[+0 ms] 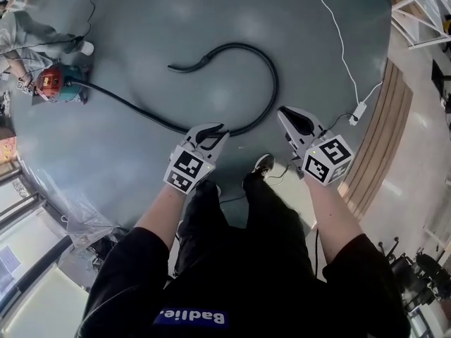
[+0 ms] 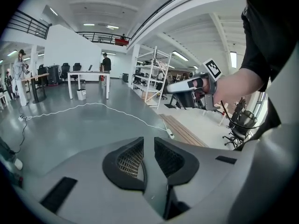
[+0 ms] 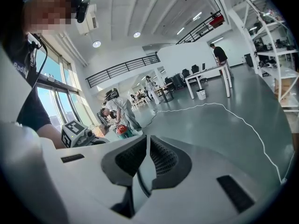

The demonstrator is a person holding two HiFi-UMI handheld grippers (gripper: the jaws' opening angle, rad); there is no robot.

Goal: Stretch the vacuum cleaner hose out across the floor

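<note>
The black hose (image 1: 272, 83) lies on the grey floor (image 1: 141, 20) in a big hook. From the red and teal vacuum cleaner (image 1: 53, 83) at the left it runs toward the feet of the person holding the tongs, bends round to the right and curls back to a free end near the middle of the floor. The lowest part of that bend passes just beside the tip of the left tongs (image 1: 218, 129); whether they touch the hose I cannot tell. Their jaws stand a narrow slit apart with nothing between them. The right tongs (image 1: 283, 113) are just to the right of the bend, apart from the hose — jaws closed together and empty. A thin white cable (image 1: 338, 37) snakes across the floor to a small white block (image 1: 359, 111) near a strip of wooden boards (image 1: 384, 129). A second person (image 1: 28, 37) crouches beside the vacuum cleaner — the right gripper view shows them bent over it too.
</note>
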